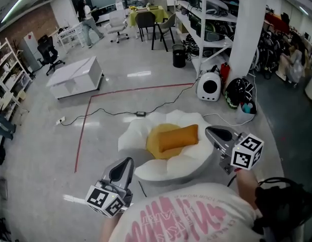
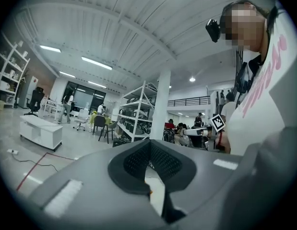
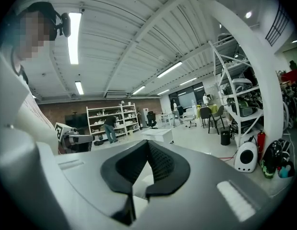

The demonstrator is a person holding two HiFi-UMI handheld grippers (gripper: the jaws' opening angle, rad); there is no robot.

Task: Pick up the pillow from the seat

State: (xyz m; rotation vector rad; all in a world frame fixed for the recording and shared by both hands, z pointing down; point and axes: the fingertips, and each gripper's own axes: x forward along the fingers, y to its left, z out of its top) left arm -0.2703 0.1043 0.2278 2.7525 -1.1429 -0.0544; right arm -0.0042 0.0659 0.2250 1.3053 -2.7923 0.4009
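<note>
An orange pillow (image 1: 178, 137) lies on a yellow cushion (image 1: 157, 144) in a white petal-shaped seat (image 1: 166, 170) on the floor, just in front of me. My left gripper (image 1: 126, 161) is at the seat's near left edge, shut and holding nothing. My right gripper (image 1: 210, 130) hovers at the seat's right side, close to the pillow's end, also shut and empty. In the left gripper view the jaws (image 2: 149, 143) are closed and point level across the room. The right gripper view shows the same closed jaws (image 3: 148, 146).
A white pillar (image 1: 246, 29) and a shelving rack (image 1: 206, 19) stand at the back right. By the pillar are a white round device (image 1: 209, 86) and a dark bag (image 1: 240, 92). A low white table (image 1: 75, 77) sits at the far left. Red tape (image 1: 82, 130) and a cable (image 1: 140, 113) cross the floor.
</note>
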